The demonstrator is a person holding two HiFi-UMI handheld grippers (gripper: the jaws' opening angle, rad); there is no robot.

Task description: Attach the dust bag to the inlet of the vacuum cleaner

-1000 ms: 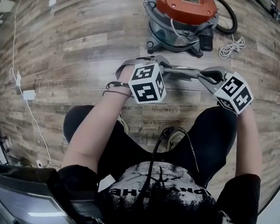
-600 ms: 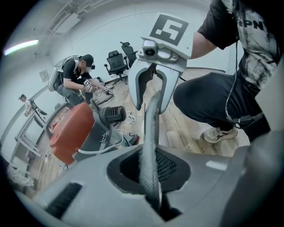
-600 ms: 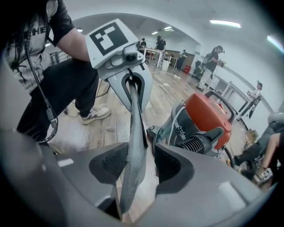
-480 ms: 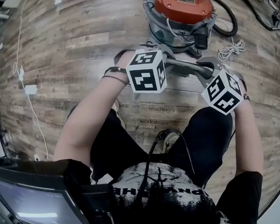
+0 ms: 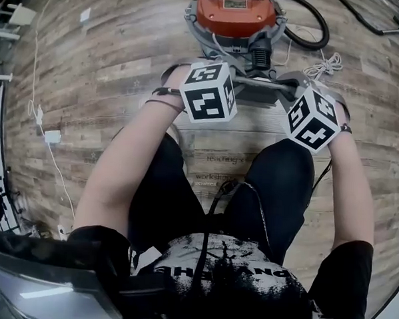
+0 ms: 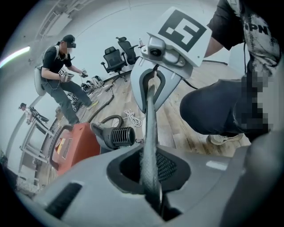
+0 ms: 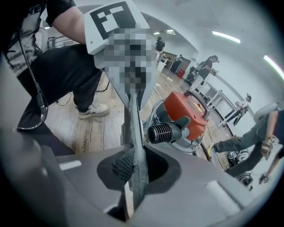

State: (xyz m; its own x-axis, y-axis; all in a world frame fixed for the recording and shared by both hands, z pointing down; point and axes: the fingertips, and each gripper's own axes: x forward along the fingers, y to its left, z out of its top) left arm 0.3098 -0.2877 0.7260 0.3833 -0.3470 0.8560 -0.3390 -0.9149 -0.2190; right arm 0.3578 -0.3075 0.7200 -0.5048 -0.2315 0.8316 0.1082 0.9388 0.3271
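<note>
A flat grey dust bag (image 5: 258,92) hangs stretched between my two grippers, a little in front of the vacuum cleaner (image 5: 228,13). The cleaner has an orange lid and a black ribbed inlet (image 5: 259,59). My left gripper (image 5: 235,80) is shut on the bag's left edge; the left gripper view has the bag (image 6: 149,128) edge-on running from its jaws (image 6: 153,195). My right gripper (image 5: 288,85) has just been closing its jaws and now pinches the bag (image 7: 135,146) on the right edge. The inlet (image 7: 162,132) lies just beyond the bag.
A black hose (image 5: 310,24) loops behind the cleaner and a white cord (image 5: 326,64) lies coiled to its right. The person's legs and a shoe (image 7: 93,109) fill the near floor. Other people (image 6: 62,84) and office chairs (image 6: 116,55) stand far off.
Both grippers have carried the bag up the picture, closer to the vacuum cleaner. The right gripper's cube has rolled and shifted left.
</note>
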